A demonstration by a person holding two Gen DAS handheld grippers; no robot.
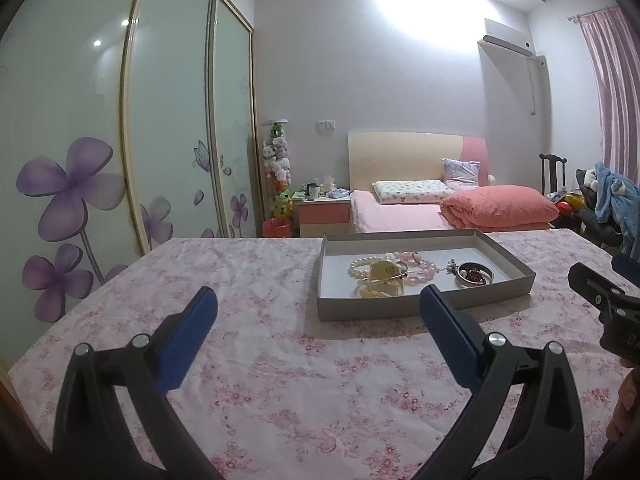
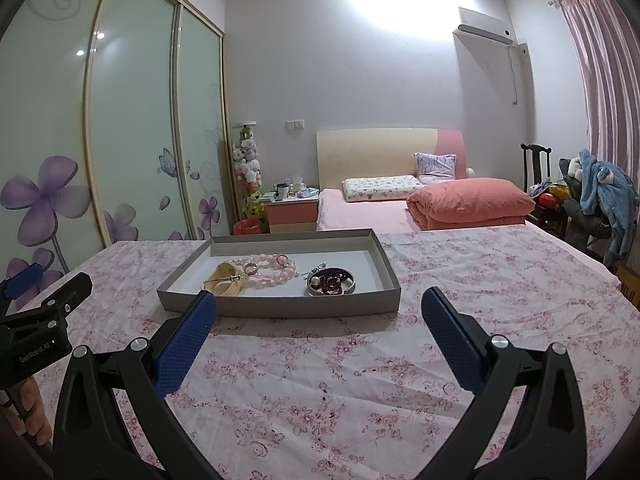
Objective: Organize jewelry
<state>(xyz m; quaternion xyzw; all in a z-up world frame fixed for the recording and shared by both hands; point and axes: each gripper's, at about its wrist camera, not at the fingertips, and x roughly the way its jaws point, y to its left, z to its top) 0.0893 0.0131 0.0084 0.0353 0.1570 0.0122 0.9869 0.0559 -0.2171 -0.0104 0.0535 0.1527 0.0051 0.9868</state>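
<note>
A shallow grey tray (image 1: 404, 309) (image 2: 280, 307) sits on the floral tablecloth. It holds a white pearl bracelet (image 1: 359, 267), a pink bead bracelet (image 1: 425, 266) (image 2: 276, 268), a yellow bangle (image 1: 382, 278) (image 2: 228, 278) and a silver bangle around dark red beads (image 1: 474, 274) (image 2: 331, 281). My left gripper (image 1: 318, 306) is open and empty, short of the tray's near left corner. My right gripper (image 2: 320, 308) is open and empty, just before the tray's near wall. Each gripper shows at the edge of the other's view, the right one (image 1: 600, 300) and the left one (image 2: 48, 304).
The table carries a pink floral cloth (image 1: 240, 360) (image 2: 480, 300). Beyond it stand a bed with pink bedding (image 1: 460, 208), a nightstand (image 1: 320, 216), a wardrobe with flower-printed sliding doors (image 1: 120, 140) and a chair piled with clothes (image 2: 592, 196).
</note>
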